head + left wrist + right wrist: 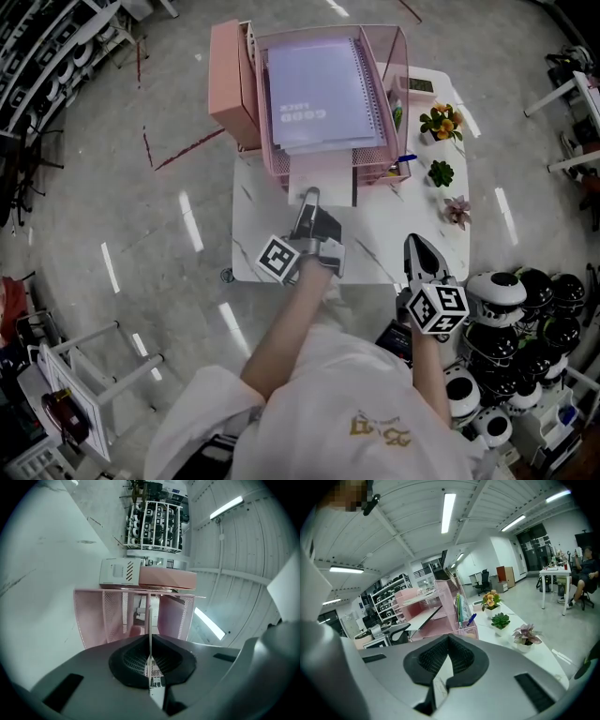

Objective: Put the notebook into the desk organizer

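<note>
A pink mesh desk organizer (398, 56) stands at the far end of the white table (258, 234). On its top tray lies a purple spiral notebook (323, 89). A thin pale notebook (319, 175) lies flat, its far end inside the organizer's lower tier. My left gripper (309, 199) is shut on its near edge. In the left gripper view that notebook shows as a thin edge (150, 625) between the pads, with the organizer (93, 616) just ahead. My right gripper (419, 246) hovers over the table's near right corner, shut (449, 637) and holding nothing.
Along the table's right side stand a flower pot (442, 122), a green succulent (441, 173) and a pink-leaved plant (457, 210). A pen holder (401, 161) sits at the organizer's right, a pink box (230, 84) at its left. Round black-and-white objects (516, 300) crowd the floor at right.
</note>
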The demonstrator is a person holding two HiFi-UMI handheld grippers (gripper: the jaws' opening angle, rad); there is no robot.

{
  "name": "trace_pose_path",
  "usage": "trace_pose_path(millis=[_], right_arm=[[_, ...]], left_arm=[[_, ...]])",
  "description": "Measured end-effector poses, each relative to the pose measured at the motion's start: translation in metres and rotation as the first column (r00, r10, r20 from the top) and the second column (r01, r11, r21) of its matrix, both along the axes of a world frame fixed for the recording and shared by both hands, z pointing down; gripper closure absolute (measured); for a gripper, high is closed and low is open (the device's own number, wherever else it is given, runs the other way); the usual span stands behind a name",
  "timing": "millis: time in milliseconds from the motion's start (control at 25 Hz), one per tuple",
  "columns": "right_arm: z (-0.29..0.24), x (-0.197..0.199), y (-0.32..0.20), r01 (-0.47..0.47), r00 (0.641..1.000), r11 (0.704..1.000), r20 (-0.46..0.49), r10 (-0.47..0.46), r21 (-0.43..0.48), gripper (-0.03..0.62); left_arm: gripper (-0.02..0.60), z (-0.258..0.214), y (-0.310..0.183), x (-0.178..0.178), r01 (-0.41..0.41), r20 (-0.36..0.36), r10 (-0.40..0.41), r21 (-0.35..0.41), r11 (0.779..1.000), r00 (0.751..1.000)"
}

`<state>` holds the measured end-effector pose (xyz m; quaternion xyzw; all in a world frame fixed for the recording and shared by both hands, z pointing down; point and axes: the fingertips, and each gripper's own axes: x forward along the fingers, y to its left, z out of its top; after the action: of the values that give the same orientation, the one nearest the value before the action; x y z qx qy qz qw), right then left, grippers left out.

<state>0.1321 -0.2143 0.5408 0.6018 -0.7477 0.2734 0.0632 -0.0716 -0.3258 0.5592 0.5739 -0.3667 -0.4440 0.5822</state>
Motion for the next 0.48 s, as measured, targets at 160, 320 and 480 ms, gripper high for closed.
trace_pose_path(millis=[160, 320, 480], right_arm=[[0.000, 0.003, 0.000, -0.014, 1.000, 1.000, -0.002, 0.014, -0.004, 0.582], [0.002, 0.005, 0.001, -0.020, 1.000, 1.000, -0.006, 0.020, -0.010, 0.582], [-0.001, 0.002, 0.003, -0.018, 1.000, 1.000, -0.008, 0.018, -0.007, 0.582]], left_arm=[[0.560, -0.001, -0.007, -0.001, 0.004, 0.005, -0.004, -0.003, 1.000, 1.000], [0.551, 0.002, -0.013, 0.000, 0.002, 0.015, -0.002, -0.004, 1.000, 1.000], [0.534, 0.004, -0.012, -0.001, -0.008, 0.053, 0.008, -0.008, 1.000, 0.999]])
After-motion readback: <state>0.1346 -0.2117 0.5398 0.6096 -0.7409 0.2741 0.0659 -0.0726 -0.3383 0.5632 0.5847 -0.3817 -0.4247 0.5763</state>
